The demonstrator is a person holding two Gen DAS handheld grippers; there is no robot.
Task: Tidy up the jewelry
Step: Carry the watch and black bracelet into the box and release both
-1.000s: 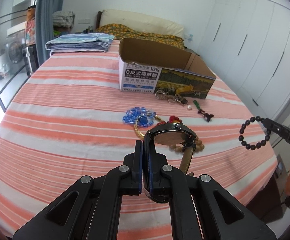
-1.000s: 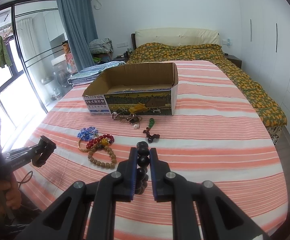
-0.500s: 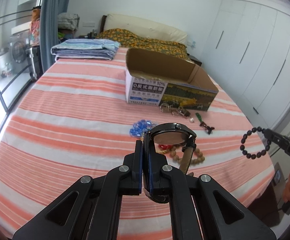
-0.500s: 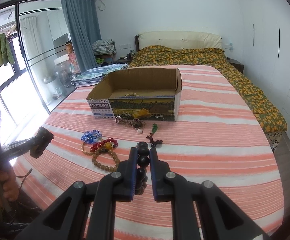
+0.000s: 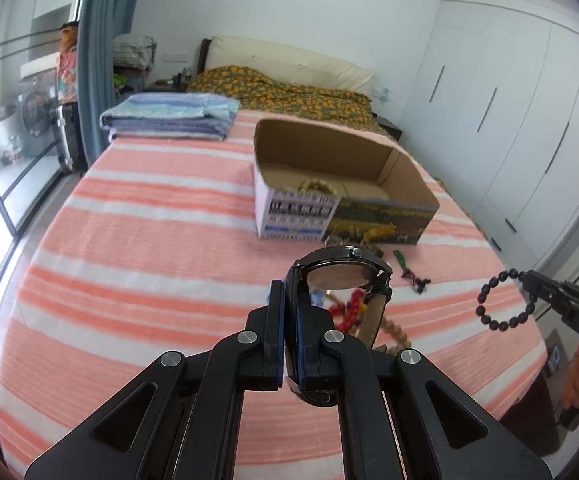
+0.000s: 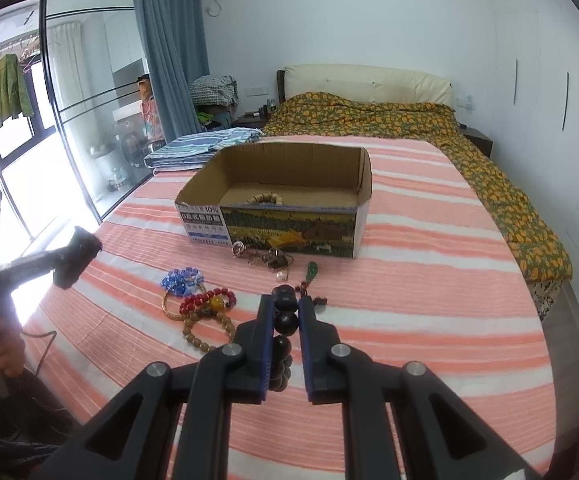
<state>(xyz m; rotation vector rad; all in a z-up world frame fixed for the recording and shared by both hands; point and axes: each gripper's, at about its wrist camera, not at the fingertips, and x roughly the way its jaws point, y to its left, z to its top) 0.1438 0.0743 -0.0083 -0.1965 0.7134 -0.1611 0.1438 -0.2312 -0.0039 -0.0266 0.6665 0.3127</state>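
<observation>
Jewelry lies loose on the striped bed (image 6: 429,280) in front of an open cardboard box (image 6: 289,236), which already has a pale bead bracelet (image 6: 265,199) on its floor. Left gripper (image 5: 289,320) has its jaws clamped on the strap of a black wristwatch (image 5: 345,270); the watch stands on edge above the bed, its round case tipped toward the box and its strap running back and down between the jaws. Right gripper (image 6: 286,312) is closed on a dark bead bracelet (image 6: 285,320), whose loop hangs below the jaws, clear of the sheet. A blue bead cluster (image 6: 181,280), red beads (image 6: 209,300) and a green pendant (image 6: 312,270) rest near the box front.
</observation>
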